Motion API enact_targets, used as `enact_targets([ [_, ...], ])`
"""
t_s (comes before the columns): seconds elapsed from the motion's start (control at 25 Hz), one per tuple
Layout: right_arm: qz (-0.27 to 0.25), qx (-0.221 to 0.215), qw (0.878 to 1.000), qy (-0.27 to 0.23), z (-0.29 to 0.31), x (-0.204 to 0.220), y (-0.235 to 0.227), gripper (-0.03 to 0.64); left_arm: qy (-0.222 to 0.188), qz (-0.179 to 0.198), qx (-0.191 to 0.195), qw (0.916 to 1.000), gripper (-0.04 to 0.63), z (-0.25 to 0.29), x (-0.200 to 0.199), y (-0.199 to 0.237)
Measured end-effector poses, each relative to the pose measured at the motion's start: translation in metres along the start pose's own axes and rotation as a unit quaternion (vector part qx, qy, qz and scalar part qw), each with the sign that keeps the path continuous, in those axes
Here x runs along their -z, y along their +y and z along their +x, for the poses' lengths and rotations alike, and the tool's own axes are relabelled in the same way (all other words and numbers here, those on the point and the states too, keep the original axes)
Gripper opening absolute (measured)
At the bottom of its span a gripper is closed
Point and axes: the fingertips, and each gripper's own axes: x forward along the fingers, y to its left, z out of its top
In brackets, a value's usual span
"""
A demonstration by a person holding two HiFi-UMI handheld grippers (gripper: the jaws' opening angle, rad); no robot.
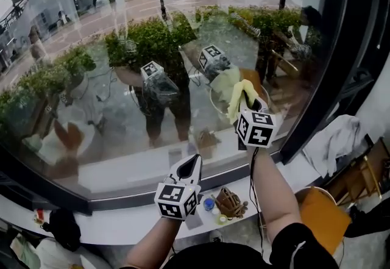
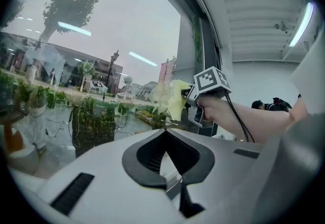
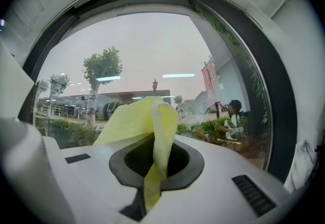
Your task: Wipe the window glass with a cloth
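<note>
Yellow cloth stands bunched up out of the right gripper, whose fingers are clamped on it. In the right gripper view a fold of the cloth runs down through the dark throat of the right gripper and out below, while the rest fans up and to the left. The person's right arm is stretched forward and up, and the cloth lies against the window glass, in its right half near the dark frame. From the left gripper view the cloth meets its own pale reflection on the pane.

The left gripper is held lower and nearer the person, well apart from the cloth. It points at the bottom edge of the glass above the white sill. Its fingers are together at the tips, with nothing between them. A small brown object and a blue cap lie on the sill just right of it.
</note>
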Motion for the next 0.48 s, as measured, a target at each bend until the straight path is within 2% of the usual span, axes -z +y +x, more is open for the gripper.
enact_targets([
  [0.48,0.014,0.046,0.999,-0.004,0.004,-0.006,-0.036,0.032,0.001,0.000,0.015,0.9999,0.006,0.012,-0.007,0.008],
])
